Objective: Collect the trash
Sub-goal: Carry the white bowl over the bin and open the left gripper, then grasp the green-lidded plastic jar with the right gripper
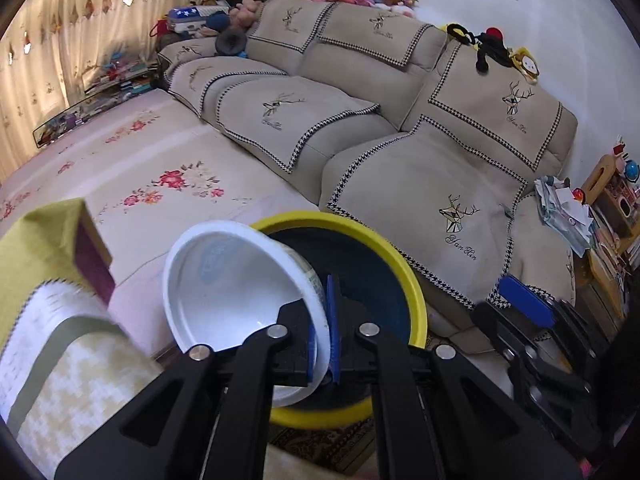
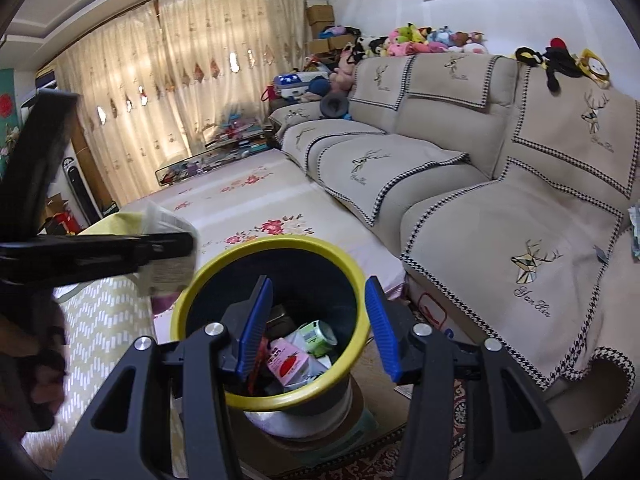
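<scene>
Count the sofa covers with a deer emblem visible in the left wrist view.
6. Seat covers: near, middle, far. Backrest covers: right, centre, left. The far armrest may hide more under the clutter.

Two black hand-held grippers with blue pads

The left gripper [image 1: 324, 332] and right gripper [image 2: 318, 328] share black angular linkage arms with cut-out windows, round silver pivot pins across the lower frame, and ribbed blue pads [image 2: 378, 320] on the fingertips.
</scene>
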Demonstrator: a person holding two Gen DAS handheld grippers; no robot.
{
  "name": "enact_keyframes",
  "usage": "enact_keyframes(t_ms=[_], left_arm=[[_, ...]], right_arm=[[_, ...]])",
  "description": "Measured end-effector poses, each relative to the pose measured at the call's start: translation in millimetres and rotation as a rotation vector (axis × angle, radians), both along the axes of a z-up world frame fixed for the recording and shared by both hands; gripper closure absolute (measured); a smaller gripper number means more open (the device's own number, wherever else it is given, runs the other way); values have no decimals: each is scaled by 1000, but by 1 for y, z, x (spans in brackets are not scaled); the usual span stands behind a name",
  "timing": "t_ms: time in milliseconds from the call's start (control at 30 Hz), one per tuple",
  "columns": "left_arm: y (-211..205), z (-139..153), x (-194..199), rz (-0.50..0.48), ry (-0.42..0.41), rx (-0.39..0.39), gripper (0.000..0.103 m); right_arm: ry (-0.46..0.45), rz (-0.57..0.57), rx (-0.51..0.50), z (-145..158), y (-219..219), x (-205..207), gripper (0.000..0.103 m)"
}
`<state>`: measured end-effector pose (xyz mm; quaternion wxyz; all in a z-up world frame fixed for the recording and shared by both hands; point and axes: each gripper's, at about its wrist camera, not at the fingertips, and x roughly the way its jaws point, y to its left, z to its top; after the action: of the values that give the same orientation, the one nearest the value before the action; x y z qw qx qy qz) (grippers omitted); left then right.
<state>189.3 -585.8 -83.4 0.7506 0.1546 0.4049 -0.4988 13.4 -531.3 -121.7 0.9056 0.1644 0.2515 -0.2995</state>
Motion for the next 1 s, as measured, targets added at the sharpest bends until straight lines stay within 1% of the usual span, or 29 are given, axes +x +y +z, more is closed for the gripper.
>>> enact_keyframes(t_ms=[33,67,100,133,200,233,267,300,333,367,433,467,500,600,633,733,800,833,867,933,1000], left_arm=[[-5,-3,3,11,2,2,84],[-8,-5,9,21,10,3,58],[-6,-5,13,36,14,-2,44],[1,-3,17,62,11,-21,26],[23,11,22,104,5,-76,24],[42,20,24,116,-1,-100,24],[67,29,28,136,-14,-126,21],[96,38,29,162,-37,-157,18],[122,44,26,186,-65,-179,11],[153,52,22,222,-114,-199,9],[203,58,20,276,-177,-215,8],[239,61,17,325,-222,-223,6],[268,62,15,371,-256,-228,6],[350,57,8,499,-333,-225,5],[384,52,7,565,-355,-219,5],[458,41,12,683,-361,-218,5],[504,31,15,783,-397,-184,5],[520,27,18,814,-408,-171,5],[540,21,22,852,-412,-152,5],[568,11,29,912,-402,-131,5],[592,7,37,952,-356,-155,5]], right_arm=[[-2,-3,2,1,-1,0,57],[-2,-4,2,1,-2,-1,56],[-1,-4,1,2,-2,-1,56],[-2,0,0,2,-1,-1,56],[-8,9,1,2,2,0,55],[-16,19,3,2,5,2,54],[-21,27,5,3,7,5,54],[-28,38,8,4,11,8,54],[-38,57,13,5,16,14,54],[-46,74,15,6,22,20,54],[-65,117,8,9,37,35,53],[-75,142,0,11,48,45,50],[-77,157,-5,11,54,50,48],[-82,219,-29,14,80,77,47],[-81,239,-37,13,89,87,47],[-74,264,-42,8,106,103,47],[-48,282,-48,5,118,113,47],[-38,293,-52,5,124,117,47],[-24,306,-58,6,131,121,46],[17,358,-81,9,149,134,44],[45,435,-93,15,173,150,43]])
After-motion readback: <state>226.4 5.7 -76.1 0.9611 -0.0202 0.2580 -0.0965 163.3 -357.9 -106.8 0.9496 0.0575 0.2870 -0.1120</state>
